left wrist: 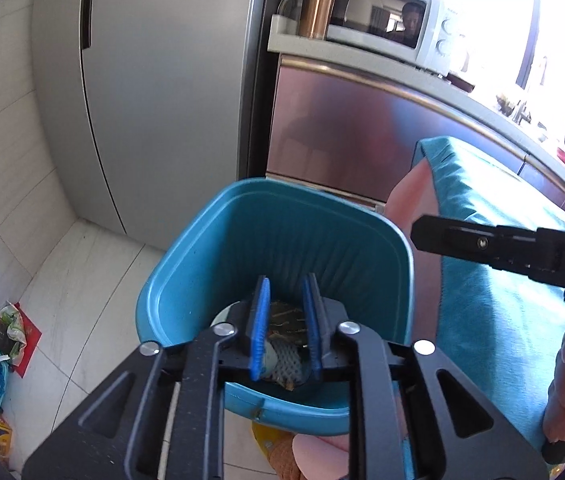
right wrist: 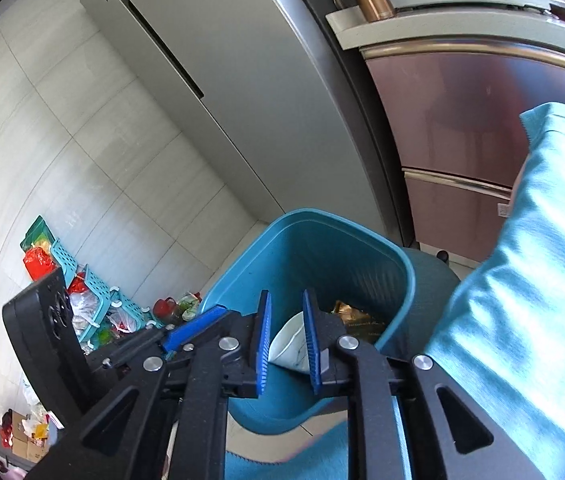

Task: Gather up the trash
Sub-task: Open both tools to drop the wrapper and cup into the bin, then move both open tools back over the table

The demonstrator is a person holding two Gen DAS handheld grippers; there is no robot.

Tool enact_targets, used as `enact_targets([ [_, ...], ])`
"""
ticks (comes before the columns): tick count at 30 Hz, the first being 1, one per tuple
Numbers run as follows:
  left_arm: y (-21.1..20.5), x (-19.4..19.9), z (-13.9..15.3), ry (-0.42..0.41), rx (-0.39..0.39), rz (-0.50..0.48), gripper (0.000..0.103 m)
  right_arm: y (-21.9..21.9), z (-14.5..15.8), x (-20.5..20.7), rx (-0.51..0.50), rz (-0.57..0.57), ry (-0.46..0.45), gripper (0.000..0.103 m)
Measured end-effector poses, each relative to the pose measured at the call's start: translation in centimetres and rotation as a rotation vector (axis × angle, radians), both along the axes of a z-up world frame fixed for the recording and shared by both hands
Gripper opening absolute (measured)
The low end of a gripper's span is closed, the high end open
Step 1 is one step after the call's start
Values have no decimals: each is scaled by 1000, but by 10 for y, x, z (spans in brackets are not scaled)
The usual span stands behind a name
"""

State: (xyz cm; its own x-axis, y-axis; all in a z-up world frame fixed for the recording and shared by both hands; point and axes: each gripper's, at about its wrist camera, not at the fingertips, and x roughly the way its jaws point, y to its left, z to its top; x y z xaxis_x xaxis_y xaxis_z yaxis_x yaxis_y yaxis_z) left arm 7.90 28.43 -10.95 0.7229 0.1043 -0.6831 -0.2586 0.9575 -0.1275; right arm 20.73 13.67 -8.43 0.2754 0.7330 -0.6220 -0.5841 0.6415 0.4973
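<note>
Your trash sits in the blue bin (left wrist: 282, 240): a white foam net sleeve (left wrist: 284, 362), a crumpled gold-brown wrapper (right wrist: 356, 320) and a white, folded paper piece (right wrist: 292, 344) lie at the bottom. The bin itself is a ribbed, rounded-square tub with a smooth rim.

It stands on pale floor tiles (left wrist: 82, 280), just ahead of a grey refrigerator (left wrist: 162, 100) and a pinkish steel cabinet (left wrist: 342, 128) that carries a microwave (left wrist: 382, 12) and a copper tumbler (left wrist: 318, 0). A teal cloth (right wrist: 522, 280) covers the surface to the right of your fingers (its edge nearly touches the bin). Farther left of them, a heap of bags and a teal basket (right wrist: 94, 292) litter the floor.

Your left gripper (left wrist: 286, 320) hangs over the bin, blue pads slightly parted and pressing on nothing; the net sleeve shows below the gap. Your right gripper (right wrist: 286, 340) is likewise a little open and empty, the white paper visible beneath, between its fingers.
</note>
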Motion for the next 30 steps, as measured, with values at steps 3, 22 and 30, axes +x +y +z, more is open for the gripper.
enact_targets([
  [3, -5, -8, 10, -31, 9, -4, 28, -13, 7, -8, 14, 4, -25, 20],
  [22, -133, -32, 67, -209, -33, -392, 56, -186, 53, -96, -22, -229, -282, 40],
  [30, -227, -23, 72, -210, -41, -614, 56, -281, 50, -125, -63, -463, -284, 40],
])
